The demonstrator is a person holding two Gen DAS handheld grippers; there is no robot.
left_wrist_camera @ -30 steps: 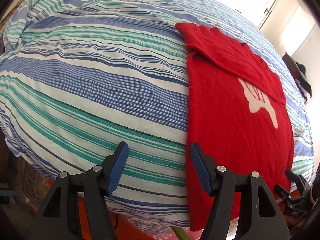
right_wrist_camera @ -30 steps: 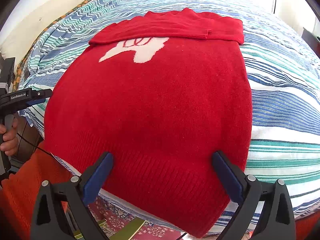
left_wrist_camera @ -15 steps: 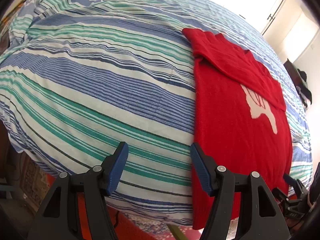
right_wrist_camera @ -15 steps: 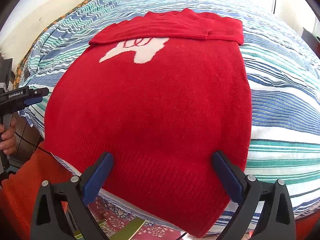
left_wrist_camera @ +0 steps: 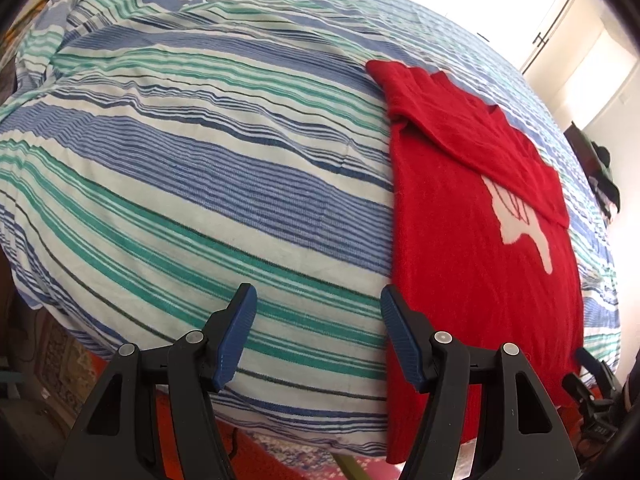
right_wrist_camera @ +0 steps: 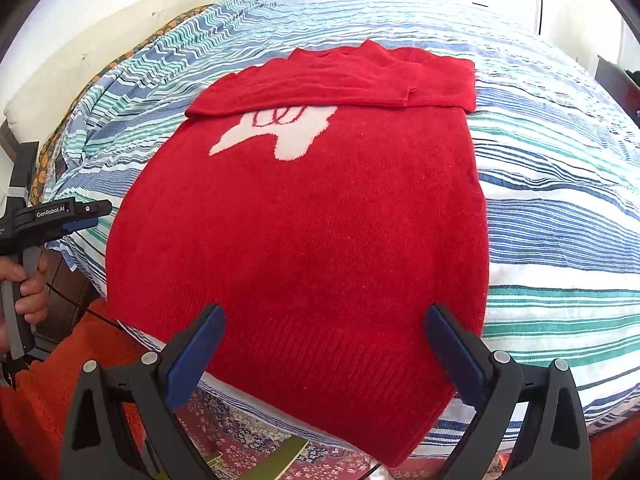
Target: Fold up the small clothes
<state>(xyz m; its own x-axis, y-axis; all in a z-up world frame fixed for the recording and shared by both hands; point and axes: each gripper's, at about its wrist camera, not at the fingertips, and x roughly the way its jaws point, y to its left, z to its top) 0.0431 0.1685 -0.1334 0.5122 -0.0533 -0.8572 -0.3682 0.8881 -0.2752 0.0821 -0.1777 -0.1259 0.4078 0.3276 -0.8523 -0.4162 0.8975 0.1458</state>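
Observation:
A red knit sweater [right_wrist_camera: 312,220] with a white figure lies flat on the striped bed, both sleeves folded across its top [right_wrist_camera: 340,80]. Its ribbed hem hangs over the near bed edge. My right gripper [right_wrist_camera: 324,344] is open and empty, its jaws just above the hem. My left gripper [left_wrist_camera: 318,336] is open and empty over the striped cover, with the sweater [left_wrist_camera: 480,240] to its right; its right finger [left_wrist_camera: 400,340] sits by the sweater's left edge. The left gripper also shows at the left of the right wrist view [right_wrist_camera: 86,214], and the right gripper low right in the left wrist view [left_wrist_camera: 592,384].
The bed cover [left_wrist_camera: 200,168] has blue, green and white stripes and drops off at the near edge. A patterned rug [right_wrist_camera: 248,436] and an orange mat [right_wrist_camera: 52,408] lie on the floor below. White wardrobe doors [left_wrist_camera: 500,4] stand beyond the bed.
My left gripper has drifted left, away from the sweater, so the sweater sits further right in its view. The right gripper has barely moved. Both stay open.

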